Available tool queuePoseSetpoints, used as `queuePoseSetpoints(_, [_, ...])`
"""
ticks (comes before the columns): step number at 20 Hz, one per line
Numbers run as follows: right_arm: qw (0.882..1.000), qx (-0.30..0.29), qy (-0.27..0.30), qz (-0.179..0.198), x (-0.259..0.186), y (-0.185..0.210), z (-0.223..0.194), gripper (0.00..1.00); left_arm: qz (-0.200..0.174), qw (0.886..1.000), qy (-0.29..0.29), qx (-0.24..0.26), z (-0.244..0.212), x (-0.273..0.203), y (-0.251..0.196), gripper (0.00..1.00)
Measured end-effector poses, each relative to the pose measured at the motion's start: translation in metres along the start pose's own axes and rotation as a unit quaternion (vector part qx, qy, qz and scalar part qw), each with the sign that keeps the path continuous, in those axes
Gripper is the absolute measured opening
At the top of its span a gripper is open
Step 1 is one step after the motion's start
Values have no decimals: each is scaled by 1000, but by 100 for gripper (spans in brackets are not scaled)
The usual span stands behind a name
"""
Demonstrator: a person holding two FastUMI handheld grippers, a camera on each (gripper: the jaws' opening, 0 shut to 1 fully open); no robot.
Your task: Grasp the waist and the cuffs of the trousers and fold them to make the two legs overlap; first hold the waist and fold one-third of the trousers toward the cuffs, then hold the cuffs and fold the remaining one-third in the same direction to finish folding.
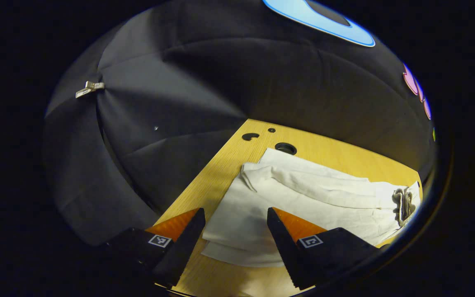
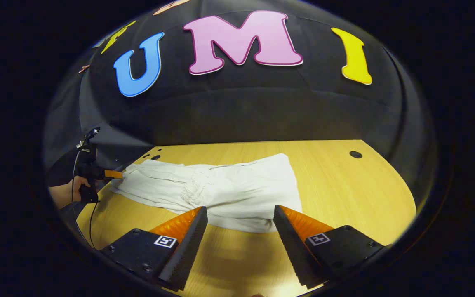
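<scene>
White trousers (image 1: 303, 198) lie stretched along the wooden table (image 1: 217, 173), with cloth in layers and a gathered band (image 1: 403, 204) at their far right end. My left gripper (image 1: 234, 214) stands open over their near end, its fingers either side of the cloth edge. In the right gripper view the trousers (image 2: 229, 185) run from left to right, with a puckered patch (image 2: 192, 190) near the middle. My right gripper (image 2: 241, 210) is open just short of their near edge. The left gripper (image 2: 111, 174) sits at the trousers' left end, held by a hand (image 2: 66, 192).
The table (image 2: 344, 194) has round cable holes (image 1: 285, 147) (image 2: 356, 154) near its back edge. Black cloth wall stands close behind and to the sides. A small metal clip (image 1: 90, 88) hangs on the cloth. Bare wood lies to the right of the trousers in the right gripper view.
</scene>
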State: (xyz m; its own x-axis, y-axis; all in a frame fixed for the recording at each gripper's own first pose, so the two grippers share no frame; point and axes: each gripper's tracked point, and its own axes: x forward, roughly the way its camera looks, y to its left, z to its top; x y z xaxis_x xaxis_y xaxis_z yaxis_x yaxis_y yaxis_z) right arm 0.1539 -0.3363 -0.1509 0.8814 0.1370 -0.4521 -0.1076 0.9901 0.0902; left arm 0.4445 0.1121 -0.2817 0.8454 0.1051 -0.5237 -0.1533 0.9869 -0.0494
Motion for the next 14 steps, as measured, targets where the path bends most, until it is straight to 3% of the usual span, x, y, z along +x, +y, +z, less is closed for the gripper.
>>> queuePoseSetpoints(2, [1000,2,6,-11,-13,-12,-1,98,15,1000,10,7,-6,5,7,96])
queuePoseSetpoints(7, [1000,15,7,-26,-25,-26,-1,98,5,999,28,25,-15,8,-1,99])
queuePoseSetpoints(10, [999,28,15,-18,-26,-20,-9,98,-5,999,36,39,-16,11,-6,88])
queuePoseSetpoints(12, [999,29,17,-14,-27,-16,-13,98,-12,998,45,44,-18,10,-11,86])
queuePoseSetpoints(14, [999,31,18,-14,-29,-15,-18,98,-24,997,50,58,-18,11,-21,68])
